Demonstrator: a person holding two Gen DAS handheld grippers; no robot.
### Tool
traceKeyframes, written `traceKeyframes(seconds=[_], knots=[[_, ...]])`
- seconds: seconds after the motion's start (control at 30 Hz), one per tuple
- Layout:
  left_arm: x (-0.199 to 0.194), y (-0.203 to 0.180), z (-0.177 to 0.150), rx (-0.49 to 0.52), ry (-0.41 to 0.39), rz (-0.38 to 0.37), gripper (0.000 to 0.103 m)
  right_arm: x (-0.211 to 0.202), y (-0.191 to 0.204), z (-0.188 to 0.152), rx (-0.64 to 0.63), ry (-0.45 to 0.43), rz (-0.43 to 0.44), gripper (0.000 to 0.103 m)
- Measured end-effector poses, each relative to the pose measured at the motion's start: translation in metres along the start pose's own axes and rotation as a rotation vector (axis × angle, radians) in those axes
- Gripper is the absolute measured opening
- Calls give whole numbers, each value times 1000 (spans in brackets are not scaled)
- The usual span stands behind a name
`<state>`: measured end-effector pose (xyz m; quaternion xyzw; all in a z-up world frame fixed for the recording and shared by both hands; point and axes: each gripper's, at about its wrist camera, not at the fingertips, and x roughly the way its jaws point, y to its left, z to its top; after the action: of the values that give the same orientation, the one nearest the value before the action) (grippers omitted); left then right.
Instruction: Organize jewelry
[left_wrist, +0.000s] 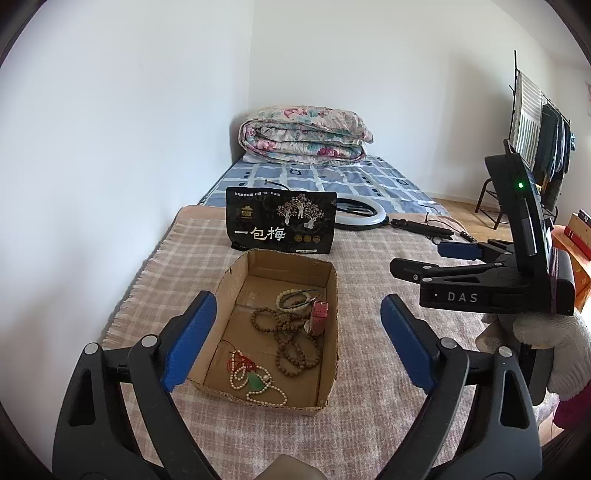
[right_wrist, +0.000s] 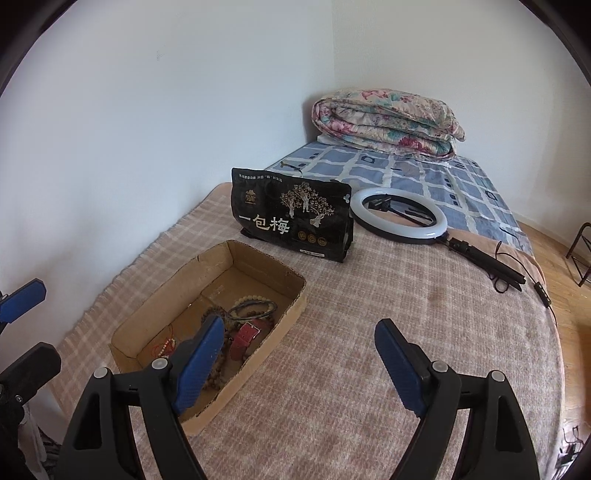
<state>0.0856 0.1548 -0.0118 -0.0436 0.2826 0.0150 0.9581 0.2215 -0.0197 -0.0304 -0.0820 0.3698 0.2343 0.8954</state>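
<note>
A shallow cardboard box (left_wrist: 328, 295) sits on a checked pink blanket. In it lie brown bead strands (left_wrist: 291, 339), a white bead necklace with a green pendant (left_wrist: 258, 384), pale and green bracelets (left_wrist: 295, 298) and a red watch strap (left_wrist: 318, 316). My left gripper (left_wrist: 295, 343) is open and empty, hovering above the box's near end. My right gripper (right_wrist: 299, 365) is open and empty, above the blanket just right of the box (right_wrist: 291, 310). The right gripper also shows in the left wrist view (left_wrist: 436, 258), held by a gloved hand.
A black snack bag (left_wrist: 280, 225) stands behind the box. A ring light (right_wrist: 399, 214) on a folded tripod with a cable lies to the right. A folded floral quilt (left_wrist: 303, 133) sits on the bed beyond. A white wall runs along the left.
</note>
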Motion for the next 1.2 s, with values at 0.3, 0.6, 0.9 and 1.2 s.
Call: traceKeyframes(seconds=[0.3,0.6,0.9,1.2], knots=[[-22,-16,-6,30,7,39,99,-50,-14,-19,44,-63,-19,102],[-28,-24,-15,40,22,41,100,-79,-27,-42,89,-87,-23,103],[-24,-24,-17,25,39,60,100,-83,-27,-56,60,-82,-60,103],[-23,-25,-20,50,39,102,100,-83,-26,-58,37,-80,-80,103]])
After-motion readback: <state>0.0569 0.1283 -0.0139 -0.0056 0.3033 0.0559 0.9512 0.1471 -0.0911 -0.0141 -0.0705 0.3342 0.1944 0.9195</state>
